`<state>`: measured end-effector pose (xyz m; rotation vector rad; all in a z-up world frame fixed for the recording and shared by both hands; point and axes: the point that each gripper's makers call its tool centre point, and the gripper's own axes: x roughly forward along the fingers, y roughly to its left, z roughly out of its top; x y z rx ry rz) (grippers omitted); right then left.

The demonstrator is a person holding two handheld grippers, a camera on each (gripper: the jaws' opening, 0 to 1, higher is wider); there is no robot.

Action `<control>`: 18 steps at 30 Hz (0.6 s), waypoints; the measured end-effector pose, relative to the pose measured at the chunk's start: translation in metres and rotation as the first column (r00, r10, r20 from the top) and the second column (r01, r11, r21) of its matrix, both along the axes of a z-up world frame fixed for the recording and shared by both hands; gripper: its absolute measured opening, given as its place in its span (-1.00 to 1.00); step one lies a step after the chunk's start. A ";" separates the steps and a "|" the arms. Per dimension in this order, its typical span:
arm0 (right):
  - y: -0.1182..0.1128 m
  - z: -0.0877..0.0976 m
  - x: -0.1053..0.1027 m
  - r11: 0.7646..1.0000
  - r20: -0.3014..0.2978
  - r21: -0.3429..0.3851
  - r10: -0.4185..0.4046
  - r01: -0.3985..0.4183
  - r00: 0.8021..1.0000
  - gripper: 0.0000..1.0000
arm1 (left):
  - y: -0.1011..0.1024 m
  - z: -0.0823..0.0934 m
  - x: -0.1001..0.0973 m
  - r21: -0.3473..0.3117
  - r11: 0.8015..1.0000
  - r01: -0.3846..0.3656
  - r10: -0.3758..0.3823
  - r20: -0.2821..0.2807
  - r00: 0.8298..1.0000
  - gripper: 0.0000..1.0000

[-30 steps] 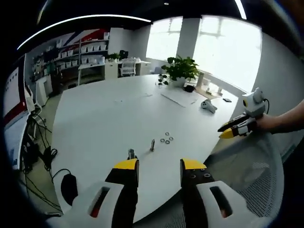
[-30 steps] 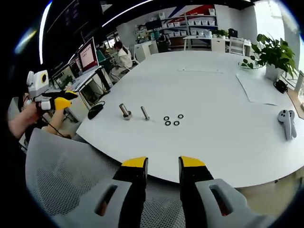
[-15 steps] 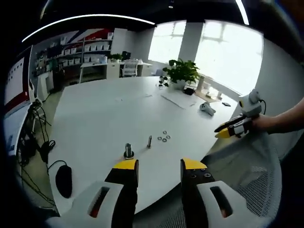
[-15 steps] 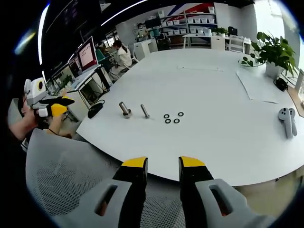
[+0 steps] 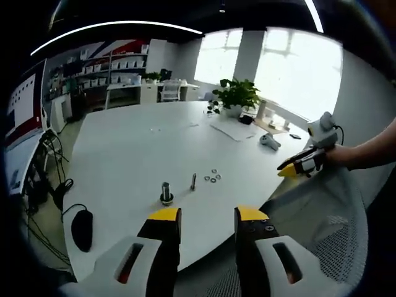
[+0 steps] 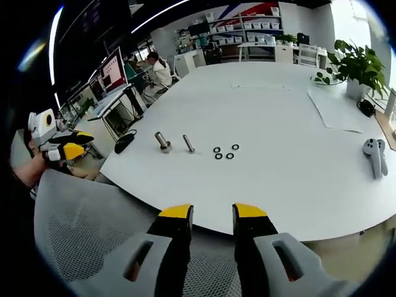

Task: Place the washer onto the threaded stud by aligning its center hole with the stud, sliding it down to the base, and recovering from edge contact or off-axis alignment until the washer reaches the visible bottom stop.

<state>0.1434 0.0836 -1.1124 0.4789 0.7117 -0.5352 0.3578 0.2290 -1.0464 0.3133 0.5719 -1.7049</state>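
Right gripper view: washers (image 6: pixel 224 152) well beyond parted, empty right gripper (image 6: pixel 211 216)

The right claw (image 6: pixel 211 216), jaws apart and holding nothing, hangs over a mesh chair back (image 6: pixel 93 229) short of the white counter (image 6: pixel 278 111). Two studs (image 6: pixel 163 142) stand beside three washers (image 6: pixel 225 152). The left claw (image 6: pixel 65 145) appears at far left.

Bright office: big windows (image 5: pixel 297 62), white table (image 6: pixel 278 117), shelving (image 5: pixel 117 68), mesh chair (image 6: pixel 80 229)
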 end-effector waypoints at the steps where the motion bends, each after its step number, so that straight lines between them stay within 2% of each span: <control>1: 0.001 0.000 0.000 1.000 -0.003 0.001 0.005 -0.005 1.000 -0.43 | 0.000 0.001 0.002 -0.011 1.000 -0.005 0.005 0.001 1.000 -0.37; 7: 0.006 -0.001 0.002 1.000 -0.007 0.013 0.013 -0.013 1.000 -0.43 | 0.000 -0.003 -0.001 0.001 1.000 -0.001 0.001 -0.031 1.000 -0.36; 18: 0.009 -0.004 0.005 0.999 0.001 0.034 0.031 -0.031 1.000 -0.42 | 0.002 -0.006 0.003 0.012 1.000 -0.009 0.009 0.011 1.000 -0.36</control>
